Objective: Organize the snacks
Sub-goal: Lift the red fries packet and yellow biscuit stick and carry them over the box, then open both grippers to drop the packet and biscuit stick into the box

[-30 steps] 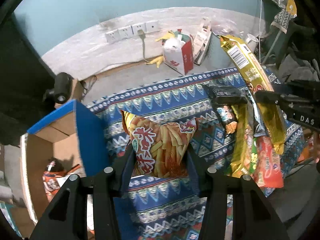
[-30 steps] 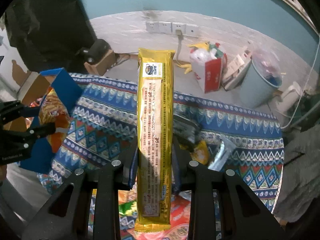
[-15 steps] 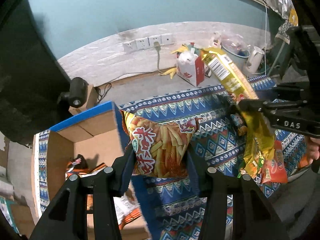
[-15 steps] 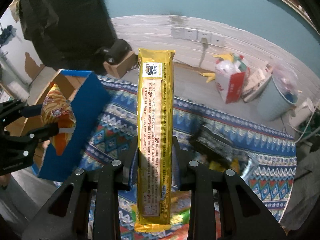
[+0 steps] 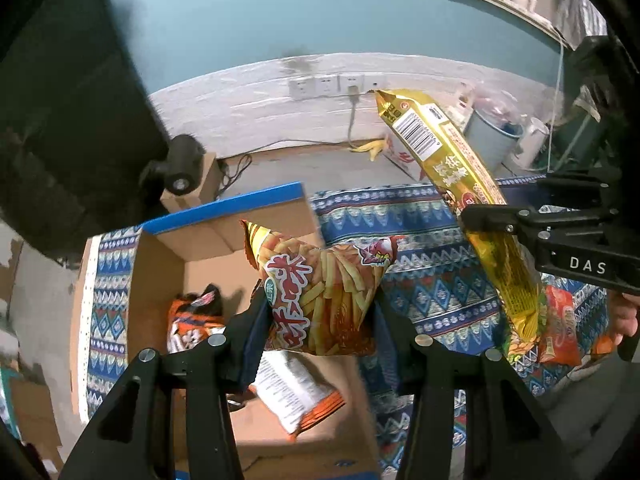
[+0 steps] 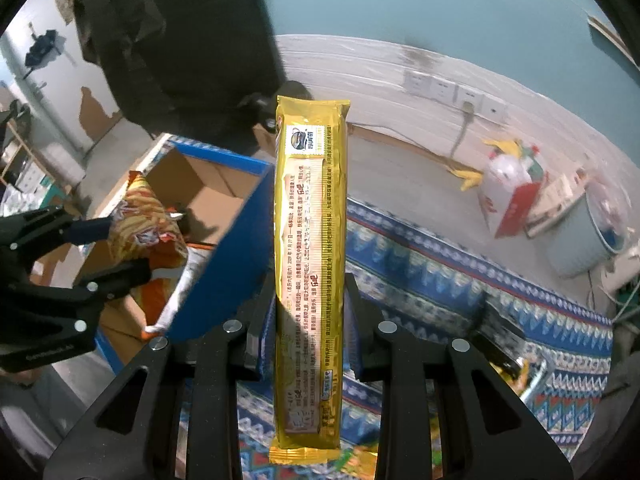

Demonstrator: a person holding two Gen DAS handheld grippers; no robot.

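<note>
Currently left gripper (image 5: 322,320) pinches the puffy fries bag (image 5: 326,300) at its lower half, over the cardboard box's (image 5: 160,280) near edge. Right gripper (image 6: 308,320) clamps the long gold pack (image 6: 310,272) mid-length. Both look light, crinkly, slippery; contents crushable, so grip gently.

One cardboard box (image 5: 160,264) with two snack packets (image 5: 196,312) inside. One fries bag (image 5: 324,300), one long gold packet (image 6: 310,264). Perhaps two or three more packets (image 5: 560,324) on the tabletop, partly hidden. Two grippers (image 5: 320,320).
</note>
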